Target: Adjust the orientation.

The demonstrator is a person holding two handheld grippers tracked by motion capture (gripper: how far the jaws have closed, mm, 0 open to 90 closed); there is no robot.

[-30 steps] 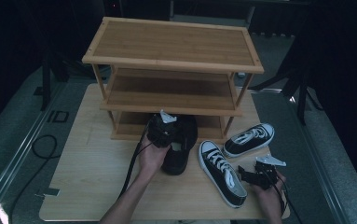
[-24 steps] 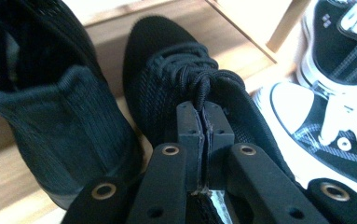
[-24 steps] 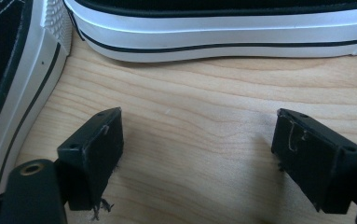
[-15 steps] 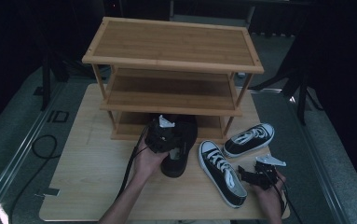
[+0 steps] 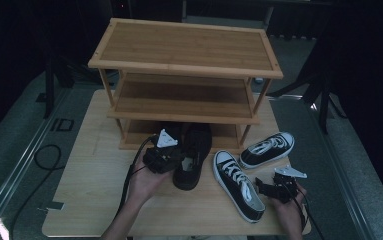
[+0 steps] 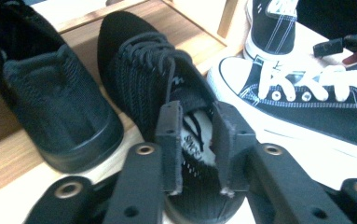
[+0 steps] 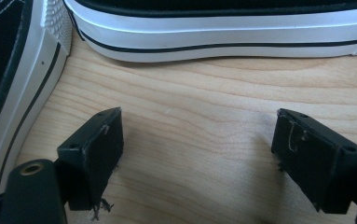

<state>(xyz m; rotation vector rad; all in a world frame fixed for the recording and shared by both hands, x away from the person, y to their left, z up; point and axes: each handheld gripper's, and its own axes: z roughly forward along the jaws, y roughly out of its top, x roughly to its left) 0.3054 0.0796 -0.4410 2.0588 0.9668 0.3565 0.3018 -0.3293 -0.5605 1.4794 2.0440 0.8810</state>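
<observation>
High view: the three-tier bamboo shoe rack (image 5: 185,55) stands at the back of the pale wooden table (image 5: 86,200). Its bottom shelf holds a black knit slip-on shoe (image 6: 50,98), and a second black knit shoe (image 5: 194,155) lies with its toe under that shelf and its heel out on the table. The left gripper (image 5: 163,156) sits at that heel; in the left gripper view its jaws, which have just been closing, stand a little apart above the heel opening, pinching nothing. Two black canvas sneakers with white rubber soles lie to the right, the near one (image 5: 239,184) just beside the black shoe, the far one (image 5: 268,149) by the rack's leg. The right gripper (image 7: 197,154) rests wide apart over bare wood, just beside a white sole.
</observation>
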